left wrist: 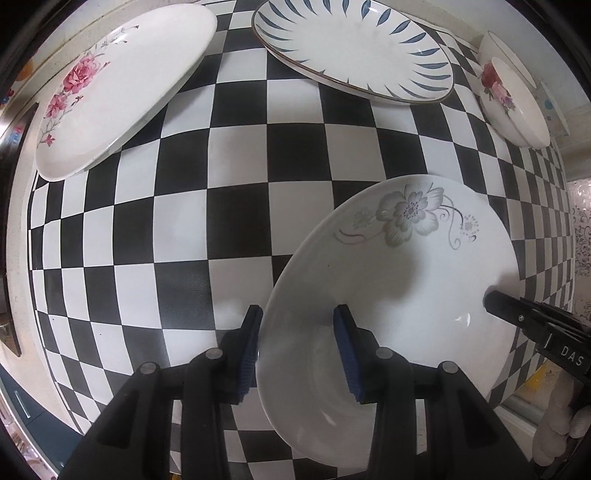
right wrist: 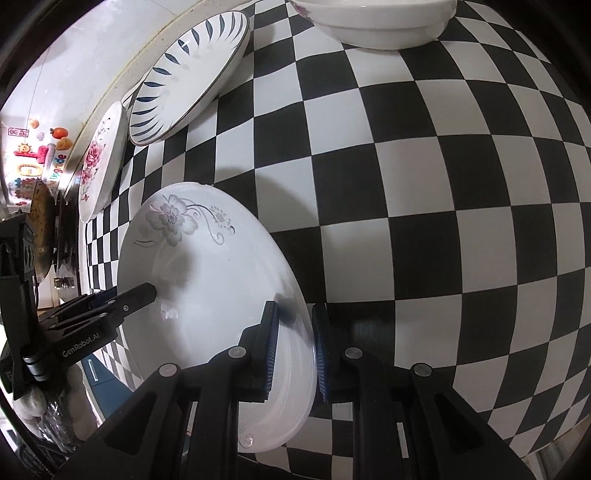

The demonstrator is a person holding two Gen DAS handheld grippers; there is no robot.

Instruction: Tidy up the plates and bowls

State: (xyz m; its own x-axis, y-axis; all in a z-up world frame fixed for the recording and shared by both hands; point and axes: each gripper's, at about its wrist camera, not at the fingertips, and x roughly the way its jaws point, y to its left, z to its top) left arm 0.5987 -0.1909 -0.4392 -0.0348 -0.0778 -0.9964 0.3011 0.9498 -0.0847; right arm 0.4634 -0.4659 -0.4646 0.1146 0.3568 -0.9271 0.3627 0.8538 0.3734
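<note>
A white plate with a grey flower [left wrist: 402, 266] is held between both grippers above the checkered cloth; it also shows in the right wrist view [right wrist: 207, 280]. My left gripper [left wrist: 295, 354] straddles its left rim, jaws wide apart around the rim, not clamped. My right gripper [right wrist: 293, 347] is shut on the plate's right rim. A pink-rose plate [left wrist: 118, 88], a blue-leaf plate [left wrist: 354, 48] and a rose bowl [left wrist: 513, 99] stacked with another bowl sit at the back.
The black-and-white checkered cloth [left wrist: 236, 206] covers the table. A white bowl [right wrist: 376, 22] stands at the far edge in the right wrist view. Wall stickers and a counter [right wrist: 33, 155] lie to the left.
</note>
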